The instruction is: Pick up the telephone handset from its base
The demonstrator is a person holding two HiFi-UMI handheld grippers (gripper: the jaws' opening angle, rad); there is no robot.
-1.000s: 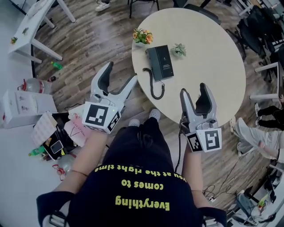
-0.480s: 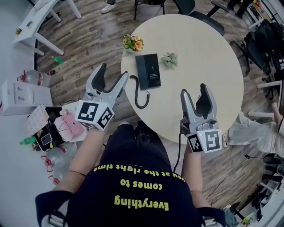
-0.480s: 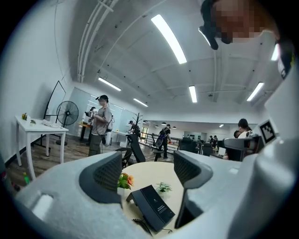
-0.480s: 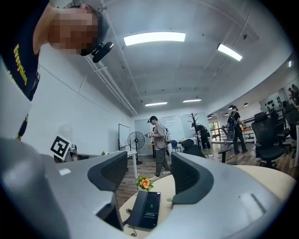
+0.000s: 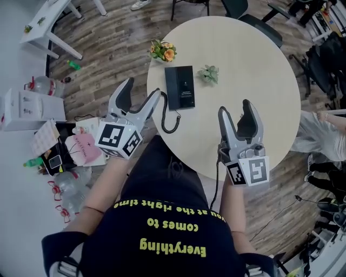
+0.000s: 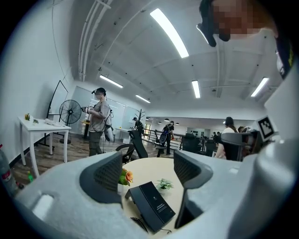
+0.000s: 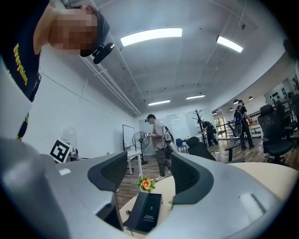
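Note:
The black telephone (image 5: 179, 87) lies flat on the round beige table (image 5: 254, 70), its handset resting on the base along the left side. A coiled black cord (image 5: 165, 116) runs from it toward the near table edge. My left gripper (image 5: 141, 91) is open and empty, hovering by the table's left edge, just left of the cord. My right gripper (image 5: 235, 108) is open and empty above the near part of the table, right of the phone. The telephone (image 6: 152, 205) shows below the left gripper (image 6: 147, 170). In the right gripper view the telephone (image 7: 145, 211) sits under the right gripper (image 7: 148, 172).
An orange flower pot (image 5: 163, 51) and a small green plant (image 5: 208, 73) stand just beyond the phone. Boxes, bags and bottles (image 5: 54, 151) litter the floor at left. A white desk (image 5: 51, 21) is far left, office chairs (image 5: 254, 16) stand behind the table, and a person (image 6: 99, 121) stands beyond.
My left gripper has drifted right, closer to the table edge and the cord. The right gripper has stayed nearly still. Both remain open.

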